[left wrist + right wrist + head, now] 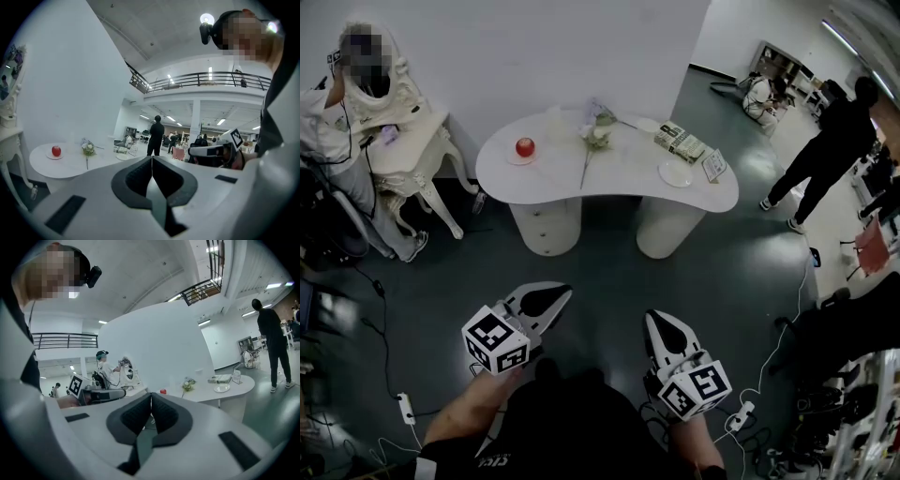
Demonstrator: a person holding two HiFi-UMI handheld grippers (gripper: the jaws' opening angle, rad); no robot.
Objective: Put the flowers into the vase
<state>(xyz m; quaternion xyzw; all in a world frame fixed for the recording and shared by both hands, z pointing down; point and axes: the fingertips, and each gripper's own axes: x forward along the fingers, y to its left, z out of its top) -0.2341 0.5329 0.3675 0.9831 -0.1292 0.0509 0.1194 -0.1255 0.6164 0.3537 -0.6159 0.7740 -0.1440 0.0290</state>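
The flowers, a small white and green bunch with a long stem, lie on the white curved table across the floor ahead of me. A pale clear vessel, which may be the vase, stands just left of them. My left gripper and right gripper are held low in front of my body, well short of the table. Both are shut with nothing between the jaws. The left gripper view shows its jaws closed and the flowers far off at the left. In the right gripper view the jaws meet and the flowers lie beyond.
On the table are a red apple on a plate, a book-like box, a small white plate and a card sign. A seated person uses an ornate white desk at left. Another person stands at right. Cables and a power strip lie on the floor.
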